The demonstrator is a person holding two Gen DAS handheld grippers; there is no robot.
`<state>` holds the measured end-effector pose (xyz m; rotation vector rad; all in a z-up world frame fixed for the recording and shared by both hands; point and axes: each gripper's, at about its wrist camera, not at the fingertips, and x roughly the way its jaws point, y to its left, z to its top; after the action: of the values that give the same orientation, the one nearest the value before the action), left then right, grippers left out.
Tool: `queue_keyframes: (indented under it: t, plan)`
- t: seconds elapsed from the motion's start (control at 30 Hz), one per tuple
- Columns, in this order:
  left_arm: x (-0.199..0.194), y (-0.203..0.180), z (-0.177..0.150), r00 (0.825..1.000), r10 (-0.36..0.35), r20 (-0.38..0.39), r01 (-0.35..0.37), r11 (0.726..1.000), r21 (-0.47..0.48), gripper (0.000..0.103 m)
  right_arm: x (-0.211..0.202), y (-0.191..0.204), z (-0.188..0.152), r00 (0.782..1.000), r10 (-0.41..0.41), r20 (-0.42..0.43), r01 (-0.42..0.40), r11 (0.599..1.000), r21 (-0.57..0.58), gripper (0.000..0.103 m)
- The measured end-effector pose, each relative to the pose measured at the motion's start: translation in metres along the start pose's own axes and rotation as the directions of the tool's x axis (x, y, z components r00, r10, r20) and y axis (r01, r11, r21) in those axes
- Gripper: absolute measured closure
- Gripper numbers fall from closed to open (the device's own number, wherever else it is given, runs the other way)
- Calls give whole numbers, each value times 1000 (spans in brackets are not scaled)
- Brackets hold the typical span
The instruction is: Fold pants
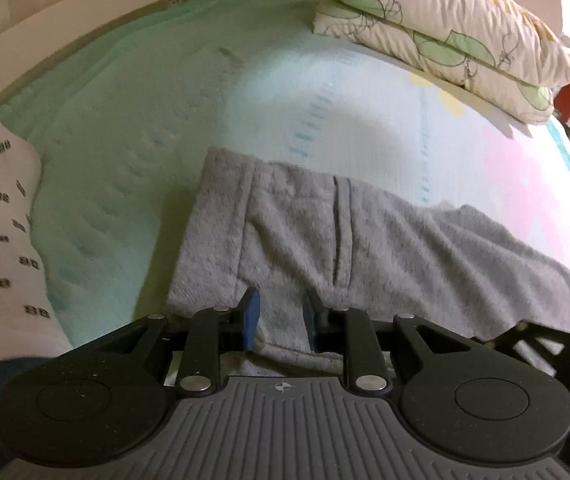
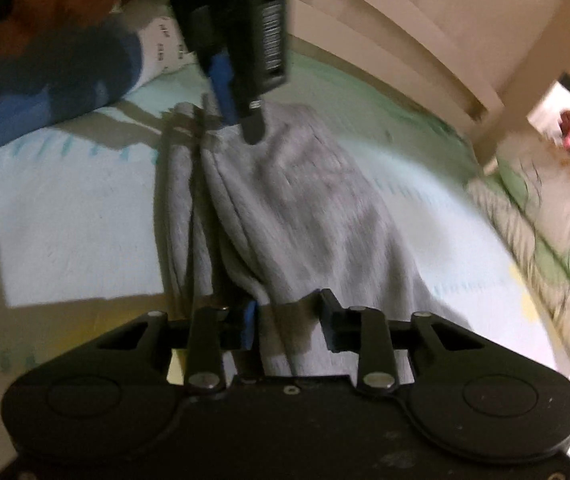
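Grey sweatpants (image 1: pixel 325 240) lie folded lengthwise on the bed, waistband toward the left in the left wrist view. My left gripper (image 1: pixel 281 316) is over the near edge of the waist part, its blue-padded jaws a little apart with grey cloth between them. In the right wrist view the pants (image 2: pixel 305 208) stretch away from my right gripper (image 2: pixel 289 320), whose jaws stand apart around a fold of the cloth. The left gripper (image 2: pixel 241 120) shows at the far end of the pants there, fingers down on the cloth.
The pants lie on a pale green and white bedsheet (image 1: pixel 145 128). Leaf-patterned pillows (image 1: pixel 445 32) lie at the far right. A white patterned cushion (image 1: pixel 1 220) is at the left. A cream bed frame (image 2: pixel 405 40) borders the mattress.
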<state>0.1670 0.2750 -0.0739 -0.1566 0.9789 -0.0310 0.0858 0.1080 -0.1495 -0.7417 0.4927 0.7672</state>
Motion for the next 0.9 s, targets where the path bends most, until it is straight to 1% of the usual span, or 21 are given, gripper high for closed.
queue_keyframes:
  t: [0.03,0.07,0.17,0.23,0.27,0.3,0.33,0.37,0.4,0.43,0.47,0.5,0.53,0.57,0.6,0.63,0.7,0.73,0.83,0.87,0.9]
  plan:
    - [-3,-1,1,1000,6,5,-6,1000,6,80,2,1,1,1000,2,6,-2,1000,-13,81]
    - [-4,-2,3,1000,9,8,-9,1000,11,80,5,1,2,1000,3,12,-2,1000,-19,82]
    - [-8,-5,9,1000,15,10,-16,999,29,80,12,-1,10,1000,15,23,-15,1000,-7,88]
    - [-14,-9,12,1000,16,27,-17,999,42,80,10,-10,10,998,64,28,-66,995,76,89]
    - [-18,-11,14,999,11,38,-13,999,49,80,8,-21,13,994,102,36,-106,979,172,89]
    - [-22,-12,16,999,8,50,-10,999,54,80,3,-36,14,988,140,63,-152,943,295,89]
    - [-25,-15,18,998,5,62,-8,998,57,80,-4,-49,14,982,162,100,-189,895,403,89]
    - [-26,-17,20,998,2,70,-6,998,59,79,-8,-57,14,977,172,130,-213,856,471,89]
    - [-24,-21,23,997,-2,73,-3,998,60,79,-10,-62,12,972,185,146,-235,827,510,89]
    - [-21,-24,24,998,-5,69,0,998,63,78,-7,-61,11,970,201,137,-243,823,514,88]
    - [-17,-28,25,998,-6,60,2,998,68,78,0,-53,11,972,215,98,-236,843,483,87]
    - [-14,-33,25,999,-10,52,6,997,76,78,7,-42,10,974,221,57,-224,874,430,86]
    - [-10,-37,24,999,-18,47,14,996,84,77,15,-30,9,971,237,15,-225,899,376,82]
    - [-6,-41,22,999,-25,39,21,996,89,77,17,-20,8,974,225,-7,-211,921,326,81]
    - [-1,-43,20,999,-28,27,25,995,93,77,14,-14,9,981,194,5,-186,937,295,76]
    - [6,-46,17,999,-32,12,31,995,98,77,11,-12,11,982,188,9,-182,938,294,74]
    - [19,-49,10,999,-31,-14,32,994,107,77,1,-19,11,976,214,49,-217,909,357,65]
    - [28,-49,4,999,-19,-36,23,993,116,77,-5,-25,9,971,225,75,-237,889,391,65]
    - [50,-43,-15,993,25,-114,-10,991,134,76,-18,-36,2,975,203,90,-222,864,453,65]
    - [47,-42,-19,996,15,-88,-3,990,144,76,-23,-43,-4,976,196,93,-217,850,480,64]
    - [45,-42,-20,995,19,-94,-4,988,153,76,-29,-52,-12,978,188,95,-210,831,516,64]
